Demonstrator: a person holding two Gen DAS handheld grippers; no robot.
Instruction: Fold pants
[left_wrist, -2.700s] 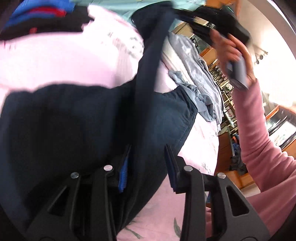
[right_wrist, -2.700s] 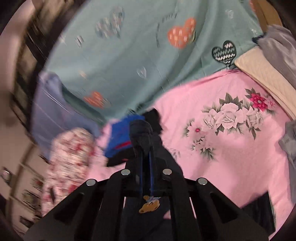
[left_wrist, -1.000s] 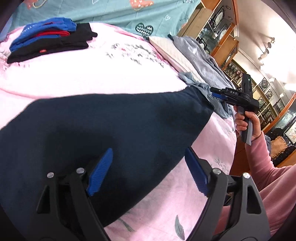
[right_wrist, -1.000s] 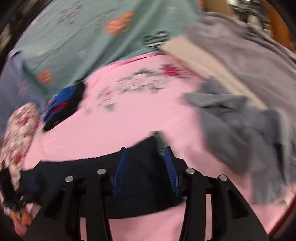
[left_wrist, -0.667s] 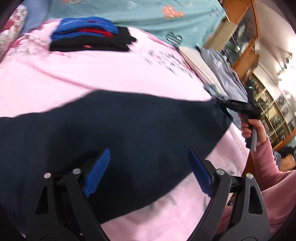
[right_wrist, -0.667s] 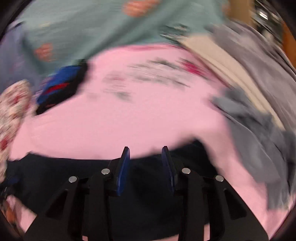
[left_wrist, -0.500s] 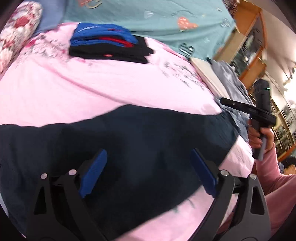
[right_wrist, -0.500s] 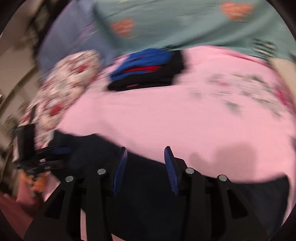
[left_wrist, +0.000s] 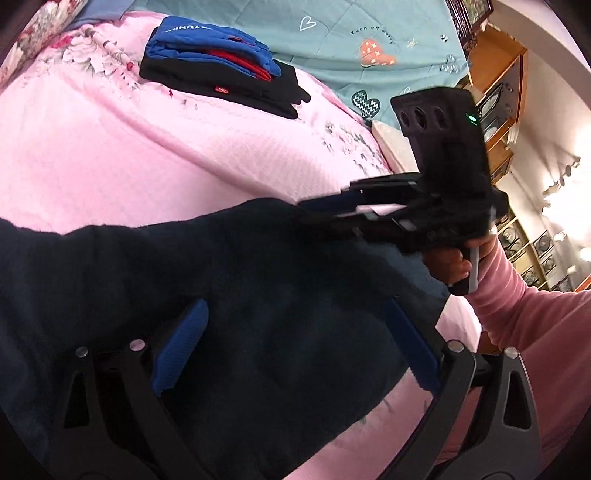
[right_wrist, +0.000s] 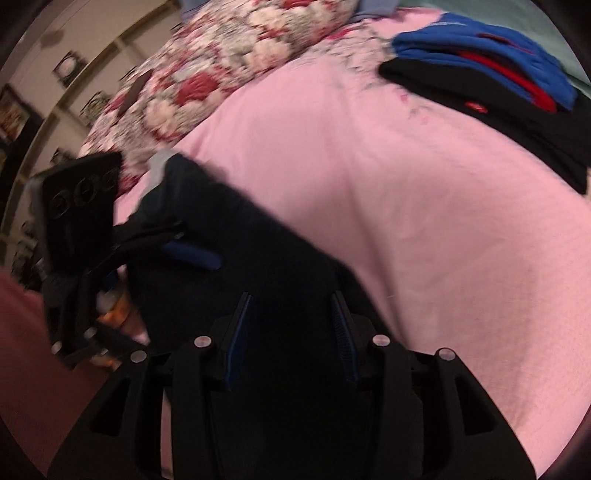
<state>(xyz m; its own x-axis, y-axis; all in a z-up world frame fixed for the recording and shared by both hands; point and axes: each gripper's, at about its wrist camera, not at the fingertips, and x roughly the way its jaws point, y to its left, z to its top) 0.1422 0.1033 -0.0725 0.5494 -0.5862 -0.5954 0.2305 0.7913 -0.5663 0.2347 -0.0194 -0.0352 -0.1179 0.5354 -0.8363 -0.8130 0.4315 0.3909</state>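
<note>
On the pink bedspread (left_wrist: 110, 155) the dark navy pants (left_wrist: 258, 314) lie spread flat, filling the lower part of both views. The left gripper (left_wrist: 295, 350) hangs just over the cloth with its blue pads set wide apart and nothing between them. Only the left wrist view shows the right gripper (left_wrist: 314, 210) from the side, gripped by a hand (left_wrist: 454, 266) in a pink sleeve (left_wrist: 524, 325), its tips at the far edge of the pants; whether they touch the cloth is hard to say through the blur. The right wrist view shows that gripper's own fingers (right_wrist: 240, 332) parted over the pants, holding nothing. It alone shows a floral pillow (right_wrist: 229, 74) beyond the bedspread, while the left view alone shows a teal blanket (left_wrist: 351, 48) with hearts. Both show a stack of folded blue, red and black clothes (left_wrist: 221, 70), well apart from the pants.
</note>
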